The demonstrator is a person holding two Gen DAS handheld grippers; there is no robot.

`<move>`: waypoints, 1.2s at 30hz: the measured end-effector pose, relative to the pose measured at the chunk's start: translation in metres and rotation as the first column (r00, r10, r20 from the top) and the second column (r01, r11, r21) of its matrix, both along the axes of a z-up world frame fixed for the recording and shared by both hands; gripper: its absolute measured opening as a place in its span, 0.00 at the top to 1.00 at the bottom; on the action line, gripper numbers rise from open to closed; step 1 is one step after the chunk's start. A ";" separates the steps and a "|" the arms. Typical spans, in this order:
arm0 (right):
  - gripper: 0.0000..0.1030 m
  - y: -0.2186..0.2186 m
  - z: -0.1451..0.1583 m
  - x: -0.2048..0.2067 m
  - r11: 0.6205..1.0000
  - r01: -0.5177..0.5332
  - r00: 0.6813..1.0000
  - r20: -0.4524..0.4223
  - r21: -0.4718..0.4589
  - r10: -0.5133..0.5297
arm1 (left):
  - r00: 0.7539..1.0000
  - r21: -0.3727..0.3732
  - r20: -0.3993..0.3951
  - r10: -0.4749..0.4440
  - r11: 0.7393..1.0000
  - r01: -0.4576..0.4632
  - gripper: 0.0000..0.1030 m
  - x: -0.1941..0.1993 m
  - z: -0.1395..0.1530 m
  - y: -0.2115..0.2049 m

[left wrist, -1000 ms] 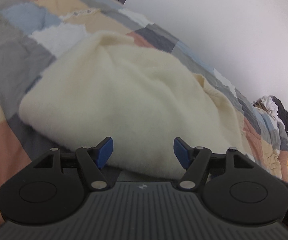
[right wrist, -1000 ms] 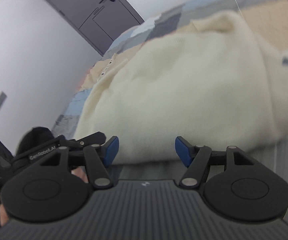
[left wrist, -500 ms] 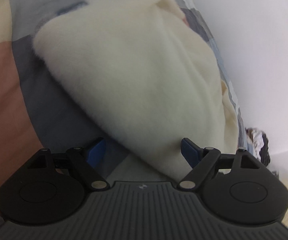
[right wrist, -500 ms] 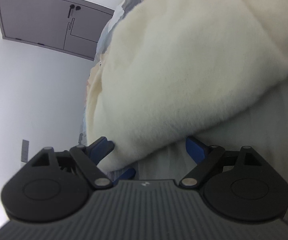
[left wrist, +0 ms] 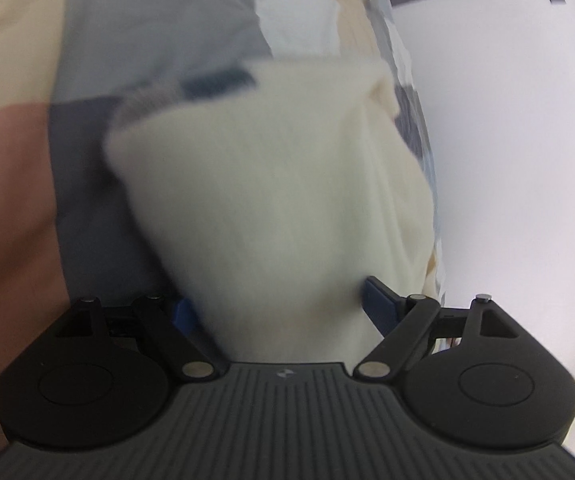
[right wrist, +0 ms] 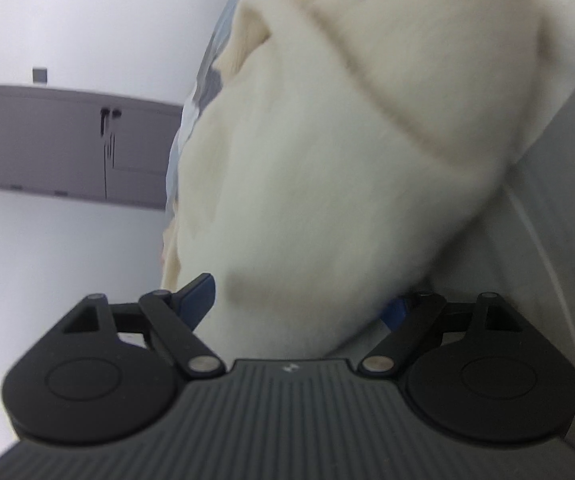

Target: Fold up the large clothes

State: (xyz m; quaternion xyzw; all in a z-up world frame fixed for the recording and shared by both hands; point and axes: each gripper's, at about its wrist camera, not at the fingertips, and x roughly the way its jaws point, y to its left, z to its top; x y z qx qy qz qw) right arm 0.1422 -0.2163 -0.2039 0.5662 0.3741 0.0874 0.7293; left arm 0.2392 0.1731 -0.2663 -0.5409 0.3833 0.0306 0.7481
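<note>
- Left wrist view: left gripper (left wrist: pixel 279 306) jaws spread wide, edge of cream fleece garment (left wrist: pixel 271 200) lying between the blue pads; pads don't look pressed in, no clamp seen.
- Garment lies bunched on patchwork quilt (left wrist: pixel 19 208), frame blurred.
- Right wrist view: right gripper (right wrist: pixel 299 304) also wide apart, garment (right wrist: pixel 327 168) edge between jaws; right pad mostly hidden by fleece, grip not evident.
- Grey door (right wrist: pixel 67 148) on white wall (right wrist: pixel 47 264) behind.

Cream fleece garment (left wrist: pixel 271 184), pastel patchwork bedspread (left wrist: pixel 15 152), grey door (right wrist: pixel 67 144)
</note>
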 end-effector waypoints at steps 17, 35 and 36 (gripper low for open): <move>0.58 -0.004 0.008 -0.003 0.992 0.047 0.993 0.114 -0.118 -0.034 | 0.998 0.104 0.061 0.016 0.994 -0.022 0.62 -0.001 0.019 0.004; 0.68 -0.026 0.099 -0.051 0.975 0.003 0.945 0.321 -0.220 0.070 | 0.956 0.191 0.277 -0.099 0.980 0.046 0.71 -0.065 0.101 -0.013; 0.68 -0.030 0.104 -0.058 0.975 -0.003 0.943 0.324 -0.223 0.076 | 0.954 0.194 0.279 -0.107 0.979 0.053 0.71 -0.071 0.105 -0.015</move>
